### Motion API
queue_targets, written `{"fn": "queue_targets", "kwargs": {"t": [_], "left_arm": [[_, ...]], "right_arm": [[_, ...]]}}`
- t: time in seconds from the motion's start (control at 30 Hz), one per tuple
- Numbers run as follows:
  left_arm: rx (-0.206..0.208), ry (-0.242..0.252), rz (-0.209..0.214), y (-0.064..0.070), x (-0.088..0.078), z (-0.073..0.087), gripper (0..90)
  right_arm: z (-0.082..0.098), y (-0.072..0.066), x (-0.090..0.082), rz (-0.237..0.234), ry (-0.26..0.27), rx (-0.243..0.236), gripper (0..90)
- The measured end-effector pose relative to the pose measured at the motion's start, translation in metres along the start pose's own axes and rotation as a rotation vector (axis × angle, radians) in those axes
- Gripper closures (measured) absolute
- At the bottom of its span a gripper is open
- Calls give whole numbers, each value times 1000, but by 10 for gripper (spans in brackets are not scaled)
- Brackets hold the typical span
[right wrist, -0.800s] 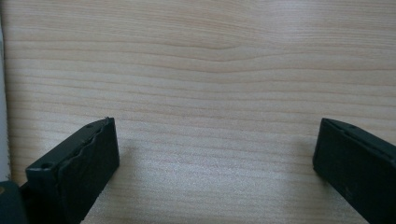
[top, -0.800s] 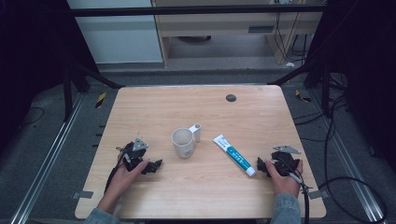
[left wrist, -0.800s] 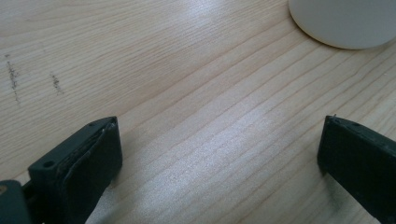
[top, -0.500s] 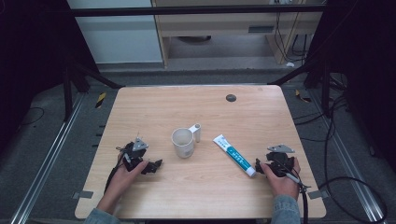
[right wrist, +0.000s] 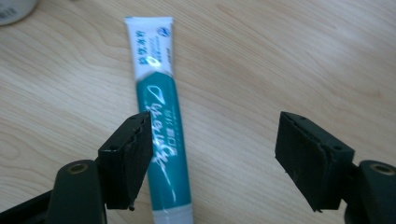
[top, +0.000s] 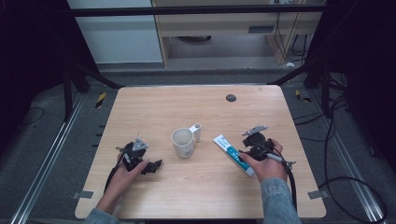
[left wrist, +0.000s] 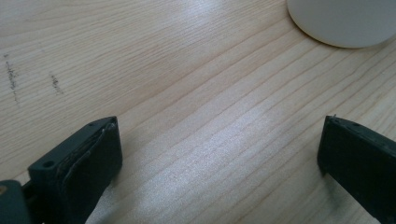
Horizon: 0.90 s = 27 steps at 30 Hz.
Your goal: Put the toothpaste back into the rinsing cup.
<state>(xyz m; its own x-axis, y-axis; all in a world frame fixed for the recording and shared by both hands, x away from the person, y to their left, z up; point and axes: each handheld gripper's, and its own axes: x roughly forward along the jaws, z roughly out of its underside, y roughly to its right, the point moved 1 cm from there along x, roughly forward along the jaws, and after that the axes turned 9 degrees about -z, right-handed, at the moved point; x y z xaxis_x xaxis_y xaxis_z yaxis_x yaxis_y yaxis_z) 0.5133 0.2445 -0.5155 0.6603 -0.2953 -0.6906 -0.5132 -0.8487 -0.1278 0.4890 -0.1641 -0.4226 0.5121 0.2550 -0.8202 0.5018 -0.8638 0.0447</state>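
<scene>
A white and teal toothpaste tube [top: 229, 150] lies flat on the wooden table [top: 154, 107], right of a white mug [top: 183, 142]. My right gripper [top: 243, 156] hovers over the tube's lower half. In the right gripper view the open right gripper [right wrist: 215, 158] has its left jaw over the tube [right wrist: 161, 102], while the gap between the pads holds bare wood. My left gripper [top: 156, 164] rests on the table left of the mug. In the left gripper view it [left wrist: 219, 163] stands open and empty, with the mug's base [left wrist: 341, 23] ahead of it.
A small dark round disc [top: 230, 97] sits near the table's far edge. Cables trail from both grippers toward the front edge. Black frame legs and dark floor surround the table. The mug's edge [right wrist: 11, 9] shows at the top left of the right gripper view.
My right gripper has moved left from the table's right edge to the toothpaste tube. The left gripper, mug and tube have stayed in place.
</scene>
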Motion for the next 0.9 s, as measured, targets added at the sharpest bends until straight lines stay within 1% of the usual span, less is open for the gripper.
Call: {"fn": "queue_targets", "kwargs": {"t": [0.03, 0.07, 0.1, 0.13, 0.2, 0.23, 0.33, 0.37, 0.47, 0.5, 0.63, 0.67, 0.7, 0.73, 0.83, 0.9], "left_arm": [[1, -1, 0, 0, 0, 0, 0], [1, -1, 0, 0, 0, 0, 0], [1, -1, 0, 0, 0, 0, 0], [-2, 2, 1, 0, 0, 0, 0], [-1, 2, 1, 0, 0, 0, 0], [-1, 2, 1, 0, 0, 0, 0], [1, 2, 0, 0, 0, 0, 0], [1, 2, 0, 0, 0, 0, 0], [1, 2, 0, 0, 0, 0, 0], [1, 2, 0, 0, 0, 0, 0], [1, 1, 0, 0, 0, 0, 0], [1, 1, 0, 0, 0, 0, 0], [2, 1, 0, 0, 0, 0, 0], [2, 1, 0, 0, 0, 0, 0], [2, 2, 0, 0, 0, 0, 0], [2, 2, 0, 0, 0, 0, 0]], "right_arm": [[-11, -4, 0, -13, -23, -23, 280], [-11, -4, 0, -13, -23, -23, 280], [-16, -5, 1, -21, -33, -34, 281], [-27, -8, 4, -41, -57, -51, 290], [-33, -10, 8, -49, -68, -60, 293], [-33, -10, 8, -49, -68, -60, 293], [-40, -12, 15, -79, -95, -63, 305], [-42, -13, 18, -83, -111, -72, 307], [-46, -13, 21, -90, -137, -83, 312], [-46, -13, 21, -90, -137, -83, 312], [-51, -13, 27, -107, -173, -83, 312], [-51, -13, 27, -107, -173, -83, 312], [-52, -13, 29, -115, -179, -71, 315], [-52, -12, 30, -117, -180, -78, 316], [-52, -12, 33, -124, -187, -72, 319], [-51, -11, 36, -132, -203, -67, 313]]}}
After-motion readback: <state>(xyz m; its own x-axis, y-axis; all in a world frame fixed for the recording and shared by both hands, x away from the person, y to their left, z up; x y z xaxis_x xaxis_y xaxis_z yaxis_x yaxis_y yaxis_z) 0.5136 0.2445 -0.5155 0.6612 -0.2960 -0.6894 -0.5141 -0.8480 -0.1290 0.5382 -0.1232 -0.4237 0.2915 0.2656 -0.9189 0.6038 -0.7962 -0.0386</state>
